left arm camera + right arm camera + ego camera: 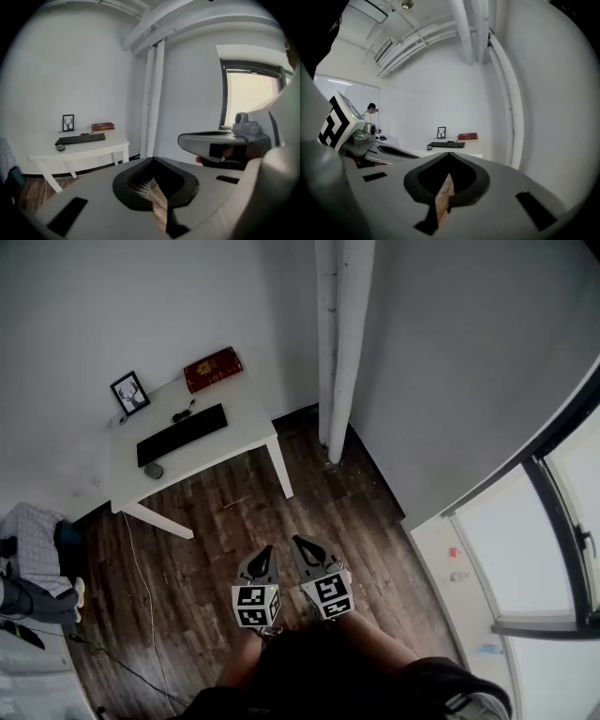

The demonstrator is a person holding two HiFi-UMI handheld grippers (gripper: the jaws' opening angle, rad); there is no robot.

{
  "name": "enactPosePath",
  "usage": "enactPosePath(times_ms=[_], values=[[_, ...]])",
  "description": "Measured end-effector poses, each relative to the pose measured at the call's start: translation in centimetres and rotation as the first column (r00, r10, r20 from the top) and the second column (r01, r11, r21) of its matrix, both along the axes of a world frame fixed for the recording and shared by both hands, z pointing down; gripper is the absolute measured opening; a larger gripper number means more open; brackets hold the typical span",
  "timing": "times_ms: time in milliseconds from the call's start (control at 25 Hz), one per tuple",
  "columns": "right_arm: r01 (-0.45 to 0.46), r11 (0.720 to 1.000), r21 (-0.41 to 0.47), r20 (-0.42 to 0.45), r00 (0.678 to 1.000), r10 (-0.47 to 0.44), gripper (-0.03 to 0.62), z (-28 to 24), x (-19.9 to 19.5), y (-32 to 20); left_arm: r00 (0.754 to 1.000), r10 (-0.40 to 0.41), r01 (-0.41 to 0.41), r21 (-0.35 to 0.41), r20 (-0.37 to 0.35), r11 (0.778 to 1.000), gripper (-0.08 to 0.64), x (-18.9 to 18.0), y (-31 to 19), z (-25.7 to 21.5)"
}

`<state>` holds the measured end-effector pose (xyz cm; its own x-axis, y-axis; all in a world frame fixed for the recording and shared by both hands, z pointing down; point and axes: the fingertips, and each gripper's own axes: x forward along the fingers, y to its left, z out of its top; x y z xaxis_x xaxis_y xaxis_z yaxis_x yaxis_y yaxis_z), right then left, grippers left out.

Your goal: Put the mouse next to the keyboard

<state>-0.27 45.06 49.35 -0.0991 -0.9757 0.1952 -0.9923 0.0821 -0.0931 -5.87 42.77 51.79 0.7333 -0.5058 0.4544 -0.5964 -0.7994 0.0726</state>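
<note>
Left gripper (266, 550) closed, empty, keyboard (182, 434), mouse (153, 471), book (213, 368), framed picture (130, 393) on table (248, 413)

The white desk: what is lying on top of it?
On the white desk: a black keyboard, a mouse at its end, a framed picture, a red book and a small dark corded item. Whatever lies beneath the book or keyboard is covered.

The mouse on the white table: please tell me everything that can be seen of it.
The mouse is a small, rounded, dark grey thing, too far off to show buttons or a cable. It lies flat on the white table, near the edge that faces the person, just off one short end of the black keyboard. Whether it touches the keyboard cannot be told. Nothing holds it.
</note>
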Motion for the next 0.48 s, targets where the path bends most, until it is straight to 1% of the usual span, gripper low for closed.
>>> enactPosePath(times_ms=[160,280,360,480], values=[[-0.008,1.000,0.004,-0.011,1.000,0.008,0.020,-0.2,2.9,-0.9,1.000,0.012,-0.012,-0.004,-0.015,1.000,0.003,3.3,-0.7,0.1],[-0.030,1.000,0.005,-0.008,1.000,0.030,0.020,0.2,5.0,-1.3,0.999,0.040,-0.040,0.000,-0.016,0.999,0.003,5.5,-1.0,0.2],[-0.046,0.999,-0.002,-0.003,0.999,0.046,0.020,0.6,6.1,-1.8,0.998,0.054,-0.054,-0.002,-0.015,0.999,0.003,6.4,-1.5,0.3],[-0.054,0.999,-0.004,-0.004,0.999,0.054,0.020,0.8,6.9,-2.8,0.998,0.053,-0.054,-0.006,-0.024,0.999,0.003,7.2,-2.8,0.2]])
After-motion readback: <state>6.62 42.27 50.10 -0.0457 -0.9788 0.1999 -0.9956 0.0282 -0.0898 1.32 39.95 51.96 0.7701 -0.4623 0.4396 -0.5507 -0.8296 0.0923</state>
